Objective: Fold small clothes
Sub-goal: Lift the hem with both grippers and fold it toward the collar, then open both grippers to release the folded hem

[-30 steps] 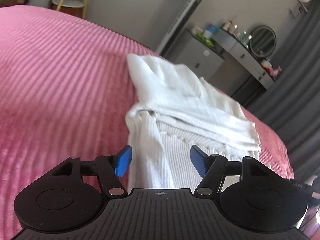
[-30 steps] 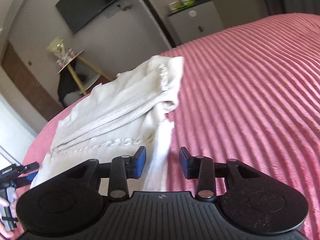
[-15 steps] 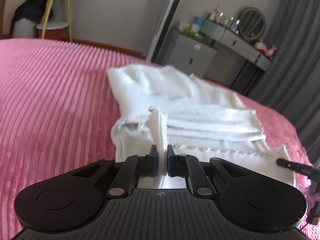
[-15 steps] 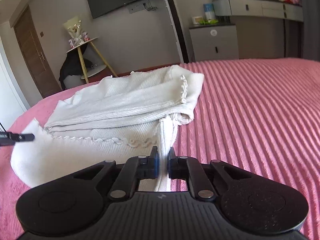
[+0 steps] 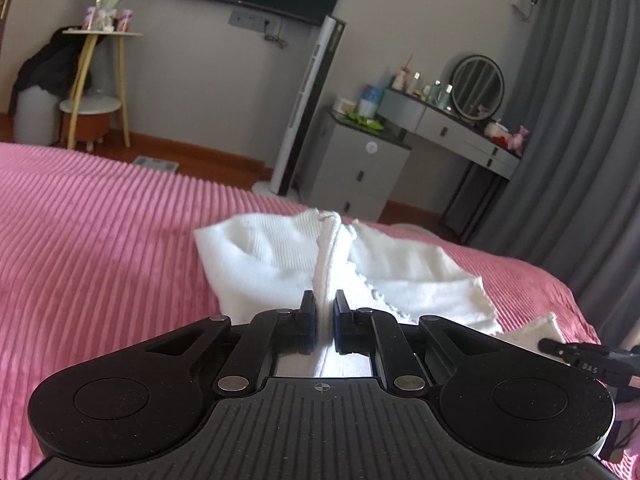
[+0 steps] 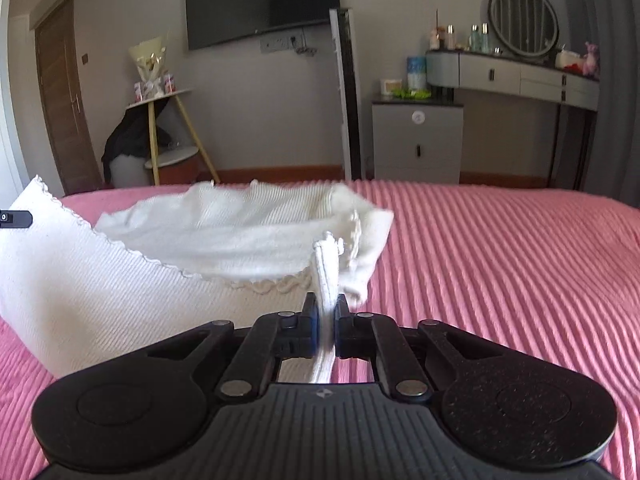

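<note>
A white ribbed knit garment [image 5: 272,264] [image 6: 240,236] with a scalloped hem lies partly folded on the pink ribbed bedspread [image 5: 100,240] [image 6: 500,248]. My left gripper [image 5: 323,312] is shut on a pinched fold at the garment's near edge, which stands up between the pads. My right gripper [image 6: 325,312] is shut on the other near corner in the same way. The near hem hangs lifted between the two, and its raised flap [image 6: 80,280] fills the left of the right wrist view. The right gripper's tip [image 5: 576,354] shows at the left view's right edge.
Past the bed's far edge stand a grey drawer cabinet [image 6: 416,140], a dressing table with a round mirror [image 6: 520,12], a tall floor unit [image 5: 316,108] and a side table with a bouquet [image 6: 160,92]. Grey curtains [image 5: 580,140] hang on the right. Bare bedspread lies either side of the garment.
Both grippers went from open astride the garment's near edge to shut on it. Both then rose, lifting the near hem off the bed, and rolled level.
</note>
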Tool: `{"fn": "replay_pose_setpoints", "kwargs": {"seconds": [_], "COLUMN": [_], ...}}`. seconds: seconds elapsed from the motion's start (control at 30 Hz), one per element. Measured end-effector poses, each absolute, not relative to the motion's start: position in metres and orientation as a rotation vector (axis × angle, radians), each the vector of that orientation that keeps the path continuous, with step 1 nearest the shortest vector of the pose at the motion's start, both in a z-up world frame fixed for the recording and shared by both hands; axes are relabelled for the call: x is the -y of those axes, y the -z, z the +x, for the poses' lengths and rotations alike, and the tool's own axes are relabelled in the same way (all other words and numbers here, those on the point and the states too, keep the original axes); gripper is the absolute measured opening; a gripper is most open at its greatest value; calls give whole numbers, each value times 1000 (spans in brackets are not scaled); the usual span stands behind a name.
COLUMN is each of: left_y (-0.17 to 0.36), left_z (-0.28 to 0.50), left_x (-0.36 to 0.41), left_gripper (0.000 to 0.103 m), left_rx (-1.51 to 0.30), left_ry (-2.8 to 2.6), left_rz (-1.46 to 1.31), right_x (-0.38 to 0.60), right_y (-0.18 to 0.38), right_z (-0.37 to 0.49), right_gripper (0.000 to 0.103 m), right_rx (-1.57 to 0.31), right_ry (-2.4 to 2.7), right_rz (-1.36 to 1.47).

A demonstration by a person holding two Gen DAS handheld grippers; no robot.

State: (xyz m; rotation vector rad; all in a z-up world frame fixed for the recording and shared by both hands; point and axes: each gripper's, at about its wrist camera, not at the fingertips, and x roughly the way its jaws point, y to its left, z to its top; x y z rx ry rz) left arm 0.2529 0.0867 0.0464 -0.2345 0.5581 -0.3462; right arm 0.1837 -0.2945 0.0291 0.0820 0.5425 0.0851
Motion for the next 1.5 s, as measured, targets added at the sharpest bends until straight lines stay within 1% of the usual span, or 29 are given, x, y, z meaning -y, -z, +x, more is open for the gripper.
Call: {"fn": "replay_pose_setpoints", "kwargs": {"seconds": [0.2,0.4,0.6,0.8,1.07,1.1,1.13,1.17,1.2,1.23,1.27,1.33,1.4,1.5], "left_y": [-56,-56,-46,-25,19,24,27,26,22,17,12,3,-4,-9], "left_z": [287,341,398,441,465,467,469,467,463,457,452,437,419,396], "left_x": [-91,-89,-79,-73,-66,-65,-64,-64,-65,-66,-68,-72,-71,-65], "left_gripper": [10,10,10,11,12,15,17,22,29,33,35,36,43,49], "left_rx": [-526,-488,-472,-497,-594,-626,-657,-659,-651,-653,-670,-675,-678,-697], "left_ry": [294,224,147,89,1,-7,-24,-38,-48,-59,-67,-54,-30,13], "left_rz": [-244,-228,-214,-166,-71,-52,-29,-10,-7,-19,-35,-56,-42,3], "right_x": [294,288,277,266,261,261,260,260,263,264,264,269,273,274], "right_y": [-41,-44,-37,-19,14,17,21,25,24,19,12,0,-6,-2], "right_z": [220,294,368,420,445,447,451,455,456,453,446,423,393,350], "right_gripper": [7,7,6,6,6,7,7,7,12,18,19,20,23,23], "right_rx": [-474,-427,-428,-467,-547,-555,-583,-628,-641,-630,-609,-564,-535,-538], "right_ry": [-58,-24,18,43,79,82,86,99,111,127,138,124,80,16], "right_rz": [84,33,-19,-77,-118,-135,-158,-168,-166,-163,-153,-87,-37,9]}}
